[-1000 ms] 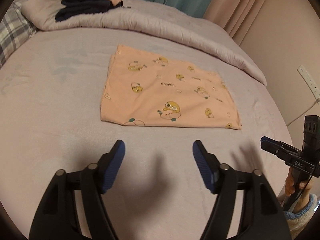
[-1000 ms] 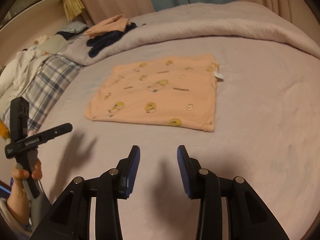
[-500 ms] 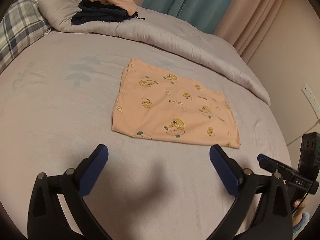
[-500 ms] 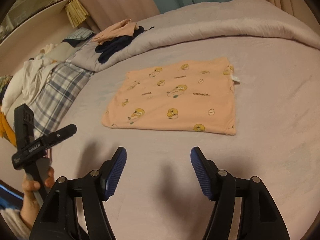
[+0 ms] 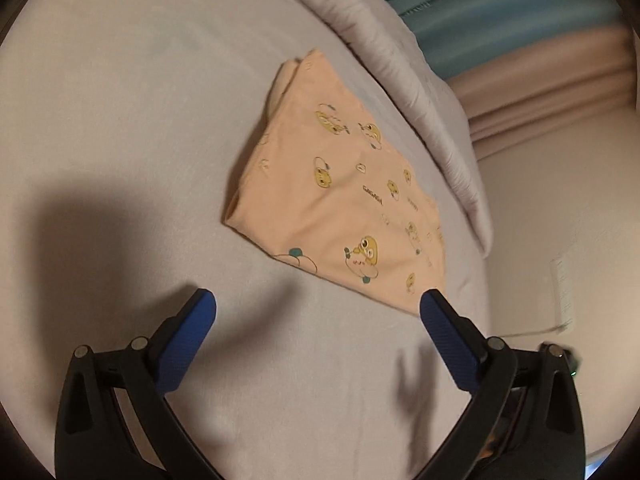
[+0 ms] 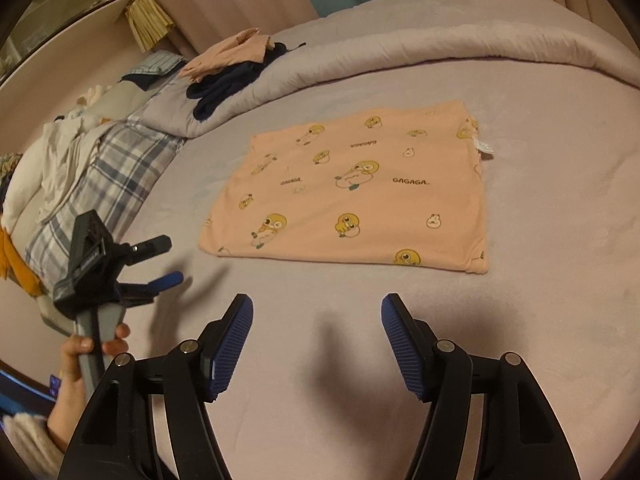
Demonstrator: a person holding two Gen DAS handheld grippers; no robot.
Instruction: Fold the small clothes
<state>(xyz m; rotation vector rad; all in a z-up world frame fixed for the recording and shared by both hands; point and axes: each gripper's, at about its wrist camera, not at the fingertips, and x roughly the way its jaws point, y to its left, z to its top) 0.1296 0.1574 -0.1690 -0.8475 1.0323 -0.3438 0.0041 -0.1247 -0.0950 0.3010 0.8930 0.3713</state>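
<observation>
A folded peach garment (image 5: 340, 200) printed with yellow cartoon chicks lies flat on the lilac bed sheet (image 5: 120, 120). My left gripper (image 5: 316, 300) is open wide and empty. It hovers just short of the garment's near edge, with its right fingertip beside the near right corner. In the right wrist view the same garment (image 6: 352, 192) lies ahead, with a white label at its far right corner. My right gripper (image 6: 317, 304) is open and empty, a short way before the garment's near edge. The left gripper (image 6: 170, 260), held by a hand (image 6: 92, 348), shows at the left.
A rolled lilac duvet (image 6: 400, 52) borders the far side of the bed. On it lies a pile of peach and dark clothes (image 6: 232, 64). A plaid pillow (image 6: 108, 176) and white laundry sit at the left. The bed edge and a wall socket (image 5: 560, 280) lie to the right.
Both grippers' jaws have spread wider. The left gripper has rolled and moved down closer to the garment's near corner. The right gripper has barely moved.
</observation>
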